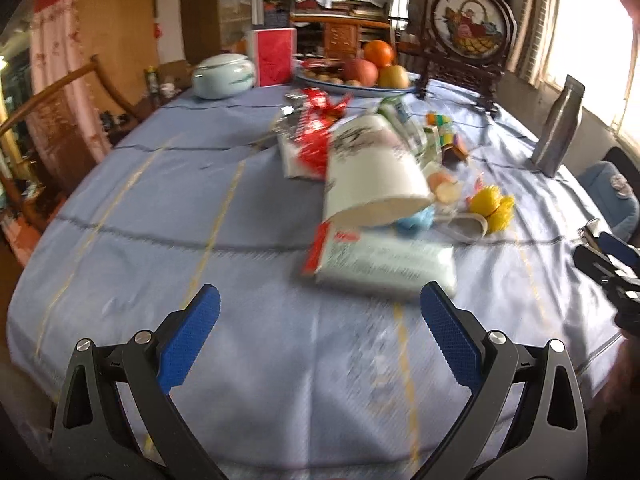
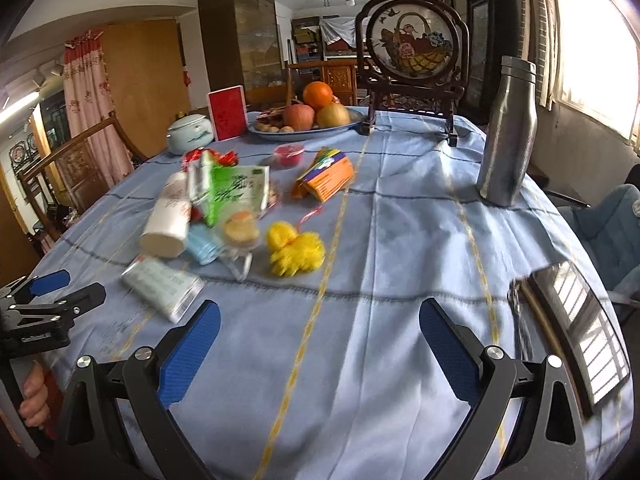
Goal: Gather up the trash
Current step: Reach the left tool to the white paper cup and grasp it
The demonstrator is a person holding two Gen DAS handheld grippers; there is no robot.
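Blue cloth with yellow and dark stripes covers the table [image 2: 400, 240], which stands in a cluttered room with wooden cabinets, a floral curtain and bright windows on my right. My left gripper [image 1: 320, 320] hovers low over the near edge with its blue pads spread wide and nothing between them; my right gripper [image 2: 320, 332] hangs the same way, released and empty. In the right wrist view my left hand [image 2: 34, 396] shows at the lower left, curled round its handle. The trash lies in a loose heap mid-table: a tipped paper cup [image 1: 372, 168], a white packet [image 1: 384, 264] nearest my left gripper, red wrappers [image 1: 316, 136], a green packet [image 2: 234, 190], an orange carton [image 2: 326, 178] and a yellow pompom [image 2: 296, 248]. Farther back, a plate [image 2: 336, 128] holds an orange, an apple and a pear, beside a lidded ceramic bowl [image 2: 188, 134]. A steel bottle [image 2: 508, 132] stands upright at right.
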